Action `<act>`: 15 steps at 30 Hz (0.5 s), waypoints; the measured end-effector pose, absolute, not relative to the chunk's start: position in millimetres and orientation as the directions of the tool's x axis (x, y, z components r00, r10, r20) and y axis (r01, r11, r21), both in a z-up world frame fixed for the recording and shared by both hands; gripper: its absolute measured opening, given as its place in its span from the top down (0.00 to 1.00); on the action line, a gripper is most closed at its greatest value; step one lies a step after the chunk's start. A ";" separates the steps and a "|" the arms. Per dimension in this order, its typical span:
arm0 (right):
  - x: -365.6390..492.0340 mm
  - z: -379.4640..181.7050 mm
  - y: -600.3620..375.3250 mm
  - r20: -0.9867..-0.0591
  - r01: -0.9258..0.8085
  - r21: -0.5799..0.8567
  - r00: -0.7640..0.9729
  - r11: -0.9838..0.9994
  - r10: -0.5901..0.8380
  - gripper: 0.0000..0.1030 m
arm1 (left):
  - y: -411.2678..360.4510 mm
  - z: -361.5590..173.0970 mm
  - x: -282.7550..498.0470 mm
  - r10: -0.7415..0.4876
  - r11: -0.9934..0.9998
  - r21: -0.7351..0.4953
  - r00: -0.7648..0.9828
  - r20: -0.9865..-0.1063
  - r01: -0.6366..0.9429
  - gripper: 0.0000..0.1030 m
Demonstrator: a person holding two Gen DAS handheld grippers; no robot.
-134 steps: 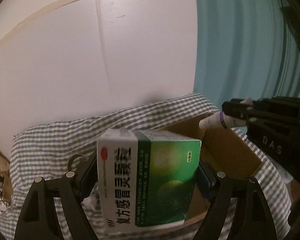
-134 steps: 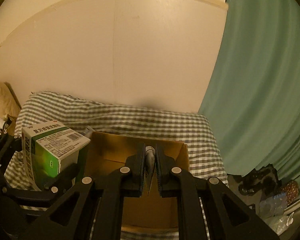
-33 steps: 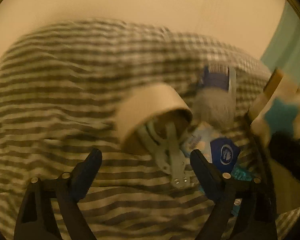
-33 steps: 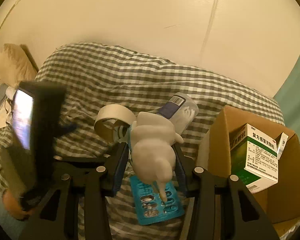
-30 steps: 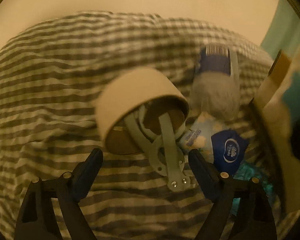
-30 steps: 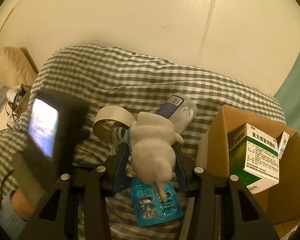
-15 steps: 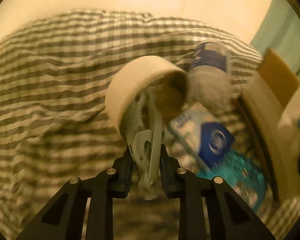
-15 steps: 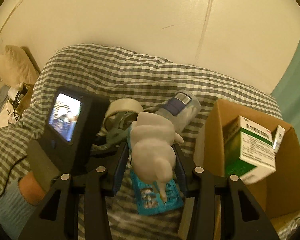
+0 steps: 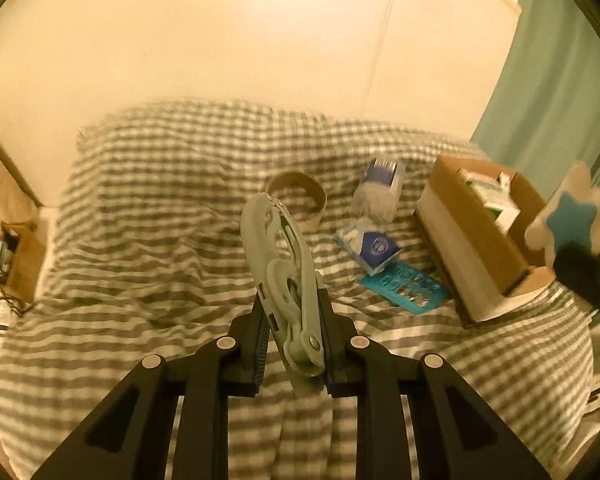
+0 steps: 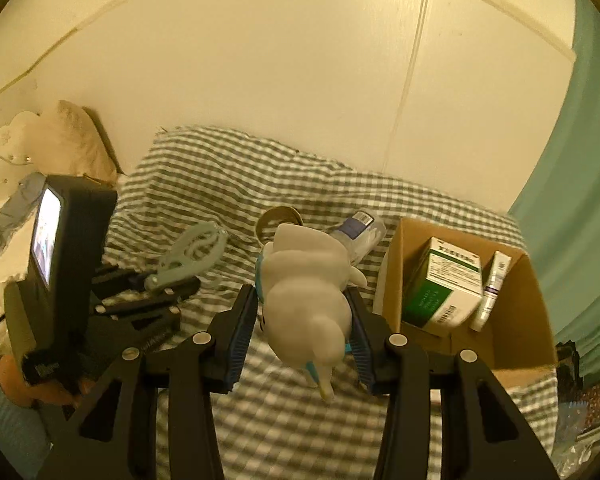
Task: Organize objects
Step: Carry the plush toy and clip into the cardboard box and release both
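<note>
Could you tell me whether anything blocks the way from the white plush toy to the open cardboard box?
Nothing visible does. The right tool holds the white plush toy raised above the checked bedcover, left of the open cardboard box, with only air between them.

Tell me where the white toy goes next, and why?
Probably a short carry to the right, over the open cardboard box. The right tool already grips the white toy in the air, the green medicine box and a small tube already sit inside, and room shows beside them.
</note>
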State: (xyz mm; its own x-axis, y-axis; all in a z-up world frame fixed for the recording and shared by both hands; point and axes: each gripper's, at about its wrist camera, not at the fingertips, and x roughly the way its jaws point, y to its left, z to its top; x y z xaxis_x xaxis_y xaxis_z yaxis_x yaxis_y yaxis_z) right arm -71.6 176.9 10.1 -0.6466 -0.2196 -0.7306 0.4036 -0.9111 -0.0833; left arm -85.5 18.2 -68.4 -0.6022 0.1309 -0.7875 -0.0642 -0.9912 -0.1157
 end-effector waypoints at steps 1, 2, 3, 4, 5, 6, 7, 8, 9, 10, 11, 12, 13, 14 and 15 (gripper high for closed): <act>-63.9 16.4 178.8 -0.724 0.405 -0.084 -0.653 -0.911 -0.224 0.58 | 18.4 -57.9 -78.5 0.137 -0.990 -0.119 -0.617 -0.775 -0.071 0.79; -59.1 20.6 180.7 -0.719 0.406 -0.085 -0.657 -0.910 -0.226 0.58 | 20.6 -47.4 -72.5 0.143 -0.990 -0.121 -0.630 -0.763 -0.078 0.79; -54.0 25.9 183.5 -0.713 0.406 -0.087 -0.663 -0.910 -0.228 0.58 | 23.0 -38.8 -69.0 0.147 -0.989 -0.119 -0.643 -0.752 -0.087 0.79; -49.7 30.7 186.8 -0.707 0.405 -0.090 -0.670 -0.910 -0.228 0.58 | 27.4 -26.2 -62.9 0.148 -0.989 -0.111 -0.657 -0.739 -0.098 0.79; -45.4 36.0 190.8 -0.700 0.401 -0.095 -0.678 -0.911 -0.225 0.58 | 31.7 -14.6 -57.9 0.152 -0.988 -0.104 -0.669 -0.728 -0.111 0.79; -43.6 41.0 196.8 -0.693 0.395 -0.099 -0.686 -0.913 -0.222 0.58 | 35.9 -4.6 -54.0 0.167 -0.986 -0.107 -0.676 -0.718 -0.130 0.79; -41.0 46.7 203.5 -0.685 0.387 -0.102 -0.695 -0.917 -0.217 0.58 | 43.5 6.4 -52.3 0.216 -0.976 -0.135 -0.669 -0.711 -0.171 0.79; -40.6 52.8 211.6 -0.678 0.377 -0.103 -0.704 -0.920 -0.212 0.58 | 49.4 11.4 -52.2 0.247 -0.968 -0.153 -0.662 -0.708 -0.199 0.79; -41.7 59.5 220.6 -0.670 0.366 -0.109 -0.714 -0.924 -0.204 0.58 | 58.3 20.2 -52.4 0.281 -0.958 -0.165 -0.657 -0.700 -0.234 0.79; -43.5 64.6 227.3 -0.663 0.358 -0.118 -0.722 -0.926 -0.195 0.58 | 67.4 28.9 -51.5 0.292 -0.954 -0.158 -0.659 -0.693 -0.256 0.79; -47.3 71.5 236.4 -0.654 0.346 -0.134 -0.735 -0.929 -0.179 0.58 | 77.4 36.5 -52.6 0.295 -0.951 -0.145 -0.664 -0.687 -0.273 0.79; -51.5 77.1 243.4 -0.647 0.335 -0.150 -0.744 -0.930 -0.163 0.58 | 87.3 43.1 -54.3 0.299 -0.948 -0.134 -0.669 -0.681 -0.288 0.79; -57.2 84.1 252.7 -0.639 0.322 -0.163 -0.755 -0.933 -0.148 0.58 | 98.7 49.7 -57.3 0.311 -0.943 -0.130 -0.671 -0.673 -0.306 0.79; -63.0 91.8 262.9 -0.631 0.312 -0.165 -0.763 -0.936 -0.143 0.58 | 109.4 54.4 -60.5 0.321 -0.938 -0.128 -0.673 -0.667 -0.321 0.79; -69.0 98.5 272.0 -0.625 0.306 -0.161 -0.768 -0.938 -0.143 0.58 | 120.3 58.2 -63.3 0.326 -0.936 -0.122 -0.677 -0.660 -0.331 0.79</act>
